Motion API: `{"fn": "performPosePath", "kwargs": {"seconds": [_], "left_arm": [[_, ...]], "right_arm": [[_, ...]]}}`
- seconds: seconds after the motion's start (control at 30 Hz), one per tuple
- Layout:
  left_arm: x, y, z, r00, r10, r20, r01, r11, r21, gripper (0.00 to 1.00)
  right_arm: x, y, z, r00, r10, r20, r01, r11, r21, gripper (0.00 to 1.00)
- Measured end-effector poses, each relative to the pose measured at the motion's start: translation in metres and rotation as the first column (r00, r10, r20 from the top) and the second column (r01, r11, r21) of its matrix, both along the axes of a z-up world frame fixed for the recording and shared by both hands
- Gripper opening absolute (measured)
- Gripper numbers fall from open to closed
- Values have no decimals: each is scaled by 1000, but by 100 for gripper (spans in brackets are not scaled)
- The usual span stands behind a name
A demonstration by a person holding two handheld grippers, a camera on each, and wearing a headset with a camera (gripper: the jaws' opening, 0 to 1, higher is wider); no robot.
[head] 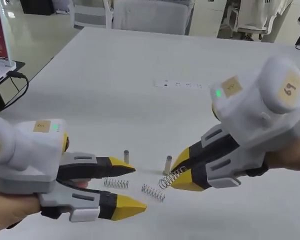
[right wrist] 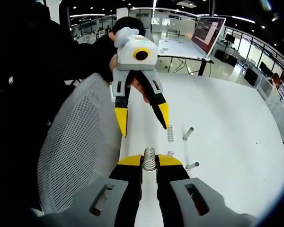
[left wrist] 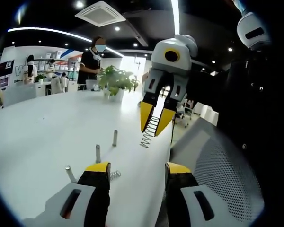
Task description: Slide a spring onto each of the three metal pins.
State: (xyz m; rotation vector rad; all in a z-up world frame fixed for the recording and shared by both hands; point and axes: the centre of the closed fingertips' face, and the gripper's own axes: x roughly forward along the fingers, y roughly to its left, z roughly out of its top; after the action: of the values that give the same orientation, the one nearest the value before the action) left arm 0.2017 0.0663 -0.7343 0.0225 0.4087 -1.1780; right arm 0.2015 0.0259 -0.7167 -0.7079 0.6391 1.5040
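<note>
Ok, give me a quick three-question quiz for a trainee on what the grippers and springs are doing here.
1. True or false: the left gripper is shut on a spring.
2. How many loose springs lie on the table in the head view? A one, B two, C four.
3. Fill in: the right gripper is shut on a ____.
Key: 1 false, its jaws stand open and hold nothing. 2 B. 3 spring.
</note>
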Motion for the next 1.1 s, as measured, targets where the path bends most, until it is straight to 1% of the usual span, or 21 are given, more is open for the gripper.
{"fn": "performPosePath", "kwargs": {"seconds": [0.13,0.33,0.53,0.63,0.73,0.9,1.1], "left_arm": [[1,9,-3,999,34,0,-34,999,9,43],[2,21,-5,996,84,-4,-84,996,4,47],[1,30,-7,993,121,-7,-121,993,-1,48],[0,33,-8,991,132,-5,-132,991,8,48],[0,35,-9,990,142,-7,-142,990,6,48],[0,37,-11,988,157,-8,-156,988,11,49],[-2,40,-11,985,173,-5,-173,985,14,49]], "right_arm": [[6,-6,0,1000,-12,6,12,1000,-12,8],[12,-14,-2,1000,-26,13,26,999,-33,8],[19,-26,-4,999,-42,20,43,997,-65,8],[25,-33,-5,998,-54,21,55,996,-77,8],[31,-40,-6,998,-59,34,62,993,-102,8],[38,-51,-7,997,-71,36,75,989,-125,8],[54,-67,-4,993,-99,61,108,981,-160,8]]}}
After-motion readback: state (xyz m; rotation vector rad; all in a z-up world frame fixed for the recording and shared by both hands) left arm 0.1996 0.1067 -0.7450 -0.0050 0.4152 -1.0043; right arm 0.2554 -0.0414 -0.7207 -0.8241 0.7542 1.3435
